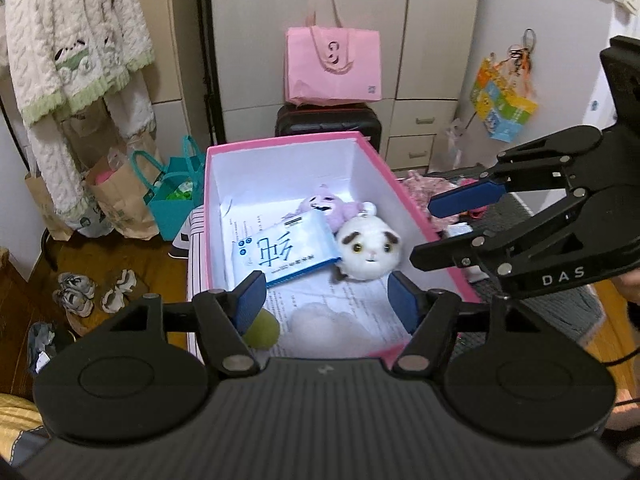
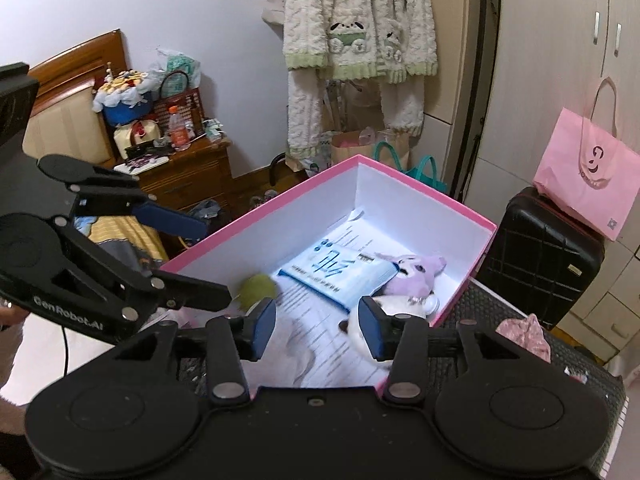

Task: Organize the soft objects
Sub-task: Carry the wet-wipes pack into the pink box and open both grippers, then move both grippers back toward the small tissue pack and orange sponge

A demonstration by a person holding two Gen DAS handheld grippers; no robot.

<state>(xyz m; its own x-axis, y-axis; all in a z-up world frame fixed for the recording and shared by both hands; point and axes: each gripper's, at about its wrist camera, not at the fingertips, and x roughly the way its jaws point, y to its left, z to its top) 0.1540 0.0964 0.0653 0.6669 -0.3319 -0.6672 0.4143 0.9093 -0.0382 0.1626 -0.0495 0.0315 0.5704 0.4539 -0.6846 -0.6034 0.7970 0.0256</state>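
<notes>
Both grippers hang over the near end of a pink box [image 1: 404,196], each with its blue pads spread and nothing between them. From its own camera the left gripper [image 1: 327,305] is over the box's near rim, jaws wide apart; the right gripper [image 1: 420,232] comes in from the right side over the long wall, also released. In the right wrist view the right gripper [image 2: 317,328] sits above the near rim and the left gripper [image 2: 218,260] reaches in from the left.

Inside the white-lined box, on printed paper [image 1: 352,300], lie the soft things. A green ball [image 1: 262,330] sits in the near left corner, just beside the left pad. A white fluffy lump [image 1: 316,320] lies next to it, blurred. A white cat plush [image 1: 368,250] rests mid-box near the right wall, touching a purple plush [image 1: 326,206] behind it. A blue tissue pack [image 1: 286,250] lies flat to their left, overlapping the purple plush.

Beyond the box stand a black suitcase [image 1: 328,122] with a pink bag [image 1: 332,64] on top. A pink floral cloth [image 2: 524,336] lies on the dark surface [image 2: 500,364] right of the box.
</notes>
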